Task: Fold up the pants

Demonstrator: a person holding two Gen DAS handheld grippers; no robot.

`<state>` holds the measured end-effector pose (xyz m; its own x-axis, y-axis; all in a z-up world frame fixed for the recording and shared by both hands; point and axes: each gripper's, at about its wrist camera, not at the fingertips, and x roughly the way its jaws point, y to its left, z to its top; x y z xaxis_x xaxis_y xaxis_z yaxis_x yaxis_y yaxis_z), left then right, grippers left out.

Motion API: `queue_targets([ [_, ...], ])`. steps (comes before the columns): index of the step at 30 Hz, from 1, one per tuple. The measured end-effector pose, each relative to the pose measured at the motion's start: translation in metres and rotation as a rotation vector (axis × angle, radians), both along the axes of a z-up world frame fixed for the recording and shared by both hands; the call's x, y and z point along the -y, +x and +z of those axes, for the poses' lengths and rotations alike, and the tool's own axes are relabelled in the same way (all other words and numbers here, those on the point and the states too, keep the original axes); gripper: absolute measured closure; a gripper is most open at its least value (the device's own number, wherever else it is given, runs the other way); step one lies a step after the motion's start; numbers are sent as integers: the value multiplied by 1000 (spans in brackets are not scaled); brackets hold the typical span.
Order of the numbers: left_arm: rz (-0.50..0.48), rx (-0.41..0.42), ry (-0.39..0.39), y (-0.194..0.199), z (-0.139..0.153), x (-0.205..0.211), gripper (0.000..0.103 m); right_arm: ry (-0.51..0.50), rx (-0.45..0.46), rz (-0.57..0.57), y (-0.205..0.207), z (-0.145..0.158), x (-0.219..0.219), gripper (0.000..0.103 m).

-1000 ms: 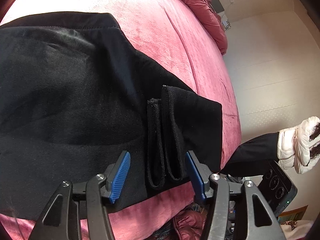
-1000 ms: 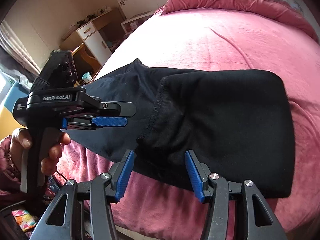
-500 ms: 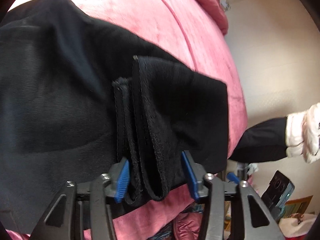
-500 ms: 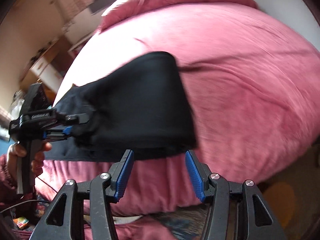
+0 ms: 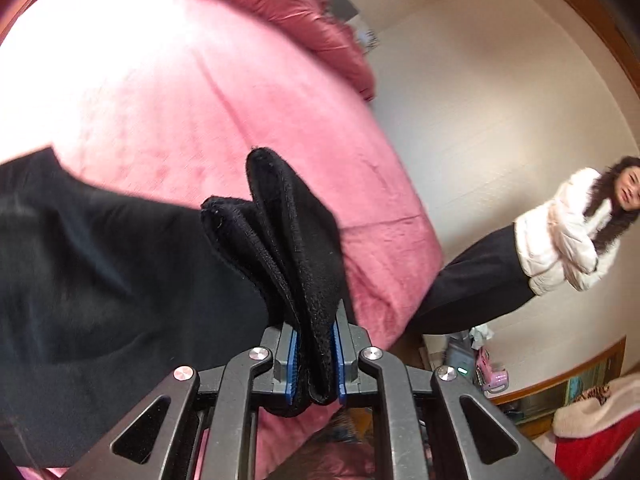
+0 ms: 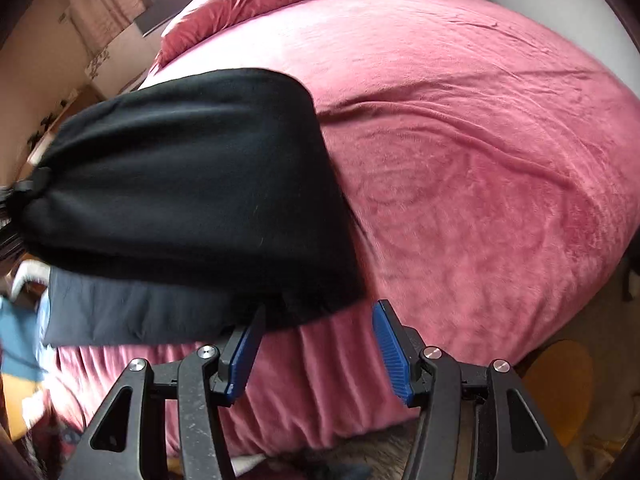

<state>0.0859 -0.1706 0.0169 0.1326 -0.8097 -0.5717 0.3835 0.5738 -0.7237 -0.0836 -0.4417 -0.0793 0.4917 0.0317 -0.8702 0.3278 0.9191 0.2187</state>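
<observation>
The black pants (image 5: 120,280) lie on the pink bed (image 5: 160,100), close to its near edge, already folded into a thick bundle. The left gripper (image 5: 314,360) has just been closing its jaws, and the hem ends of the legs are now pinched between the blue pads; the fabric stands up from the jaws in two bunched layers, while the rest of the pants spreads away to the left in this view. The right gripper (image 6: 318,348) has its jaws open with nothing between them; it hovers over the bed edge, and the nearest corner of the folded pants (image 6: 192,200) is just above and to the left of its left pad. The long axis of the bundle seems to run along the bed edge, from the pinched end at the far left of the right view toward the rounded fold. I judge the right gripper is nearer to this free corner, so it should probably move a little forward and left to take it. A person in a white jacket (image 5: 560,248) stands beyond the bed.
</observation>
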Motion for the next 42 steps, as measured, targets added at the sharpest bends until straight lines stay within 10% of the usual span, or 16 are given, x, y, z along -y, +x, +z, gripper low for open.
queue_targets([
  [6, 24, 43, 28, -10, 7, -12, 91, -92, -19, -24, 8, -5, -1, 56],
  [15, 99, -129, 238, -15, -86, -51, 91, -83, -90, 50, 15, -20, -6, 44],
  [22, 141, -157, 138, -9, -84, -64, 66, -78, -104, 190, -7, 4, -5, 42],
  [32, 223, -237, 59, 22, -91, -58, 62, 201, 119, 92, 60, 51, 26, 36],
  [42, 160, -81, 72, 20, -81, -47, 92, 361, 53, 7, 137, 13, 35, 42],
])
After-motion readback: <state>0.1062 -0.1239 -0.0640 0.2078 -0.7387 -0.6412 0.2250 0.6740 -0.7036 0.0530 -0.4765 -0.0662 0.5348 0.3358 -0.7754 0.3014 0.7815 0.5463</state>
